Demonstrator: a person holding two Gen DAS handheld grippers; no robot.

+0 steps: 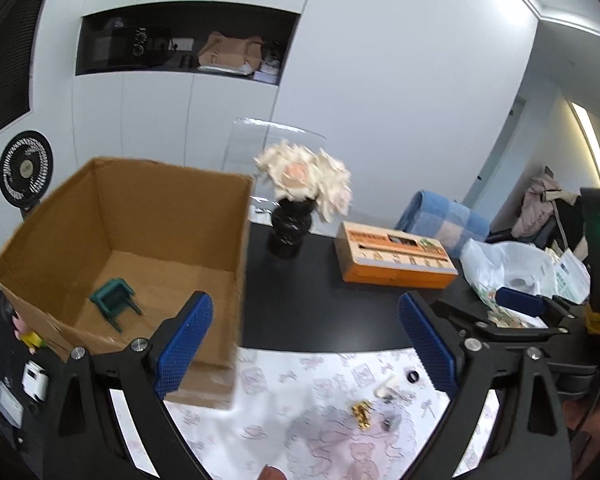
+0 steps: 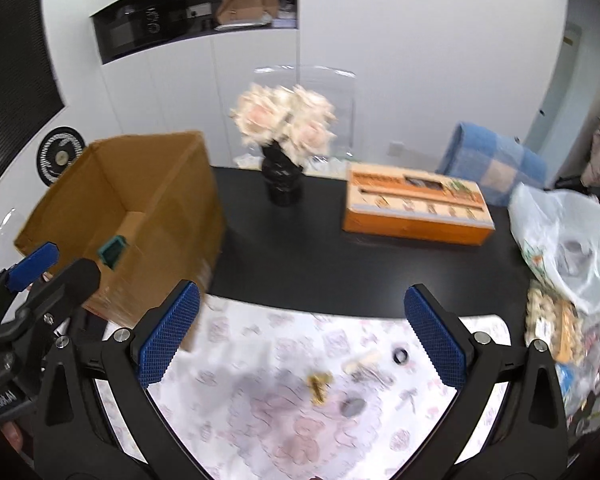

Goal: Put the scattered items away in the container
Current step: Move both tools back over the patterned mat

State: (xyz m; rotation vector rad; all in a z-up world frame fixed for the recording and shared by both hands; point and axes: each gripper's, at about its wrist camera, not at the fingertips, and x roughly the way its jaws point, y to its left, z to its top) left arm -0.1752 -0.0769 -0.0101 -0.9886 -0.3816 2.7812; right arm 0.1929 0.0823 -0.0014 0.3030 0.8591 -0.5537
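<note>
- Tools first: the left tool (image 1: 306,344) has its blue, cross-hatched rubber pads spread wide with nothing between them; the right tool (image 2: 302,340) is likewise wide apart and holding nothing.
- Small items lie on a white mat (image 2: 260,344) printed with pale pink drawings at the worktop's near edge: a gold metallic piece (image 2: 319,387), a black ring (image 2: 400,355), a cream stick-shaped piece (image 2: 361,361) and a flat grey oval (image 2: 354,406).
- Cardboard box (image 1: 168,216), brown and open-topped, stands at the mat's left edge toward the worktop's left side; a dark green toy chair (image 1: 116,300) lies tipped on its floor.
- Worktop (image 1: 312,288) is matte black.
- Black ribbed vase (image 1: 290,226) with cream and pink fabric flowers stands near the far edge, right of the box.
- Orange carton (image 2: 416,208), long and flat, lies toward the right; its printing is too blurred to read.
- Translucent plastic bag (image 2: 572,240) is crumpled at the right edge.
</note>
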